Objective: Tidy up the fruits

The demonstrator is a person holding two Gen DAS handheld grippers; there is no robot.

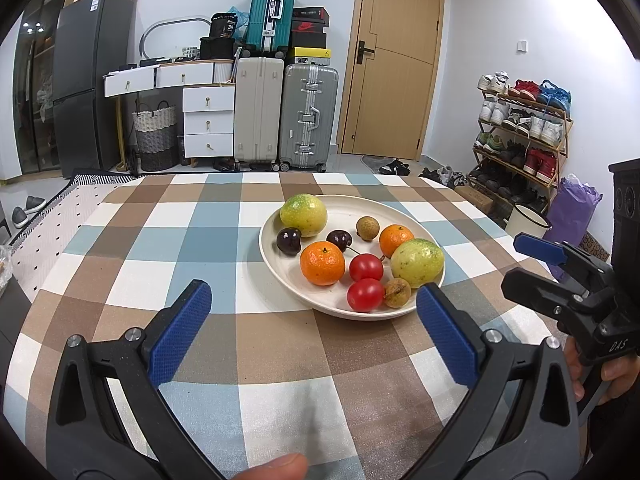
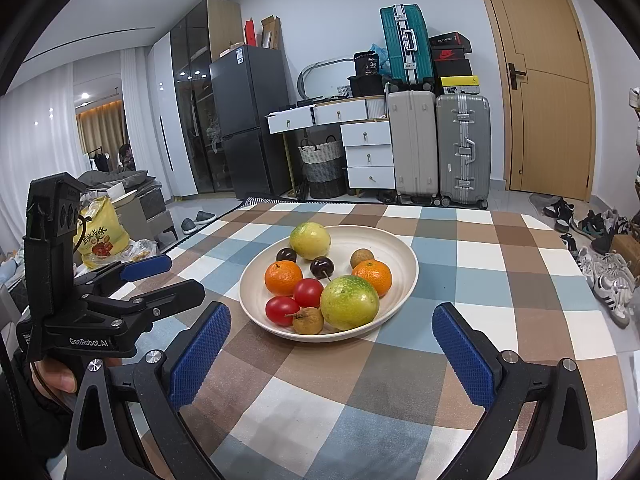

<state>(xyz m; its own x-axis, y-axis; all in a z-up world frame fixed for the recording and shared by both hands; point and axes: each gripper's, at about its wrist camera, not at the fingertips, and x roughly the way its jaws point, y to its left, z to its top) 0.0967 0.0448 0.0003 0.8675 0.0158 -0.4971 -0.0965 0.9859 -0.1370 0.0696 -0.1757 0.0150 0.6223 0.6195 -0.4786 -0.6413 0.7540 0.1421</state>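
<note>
Both tools (image 1: 314, 326) (image 2: 332, 354) agape, near plate (image 1: 280, 276) rim.

Behind the plate (image 2: 404, 248), the shoes (image 2: 600, 264) run off the right wrist picture's edge — box labels (image 2: 448, 54) too small to read. Nearer than the plate, a thumb (image 1: 276, 468) is cut off — blurred — at the left wrist picture's bottom edge.

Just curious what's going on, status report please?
Left gripper open, empty. Right gripper open, empty. Fruit all on plate, untouched. Nothing in the way.
</note>
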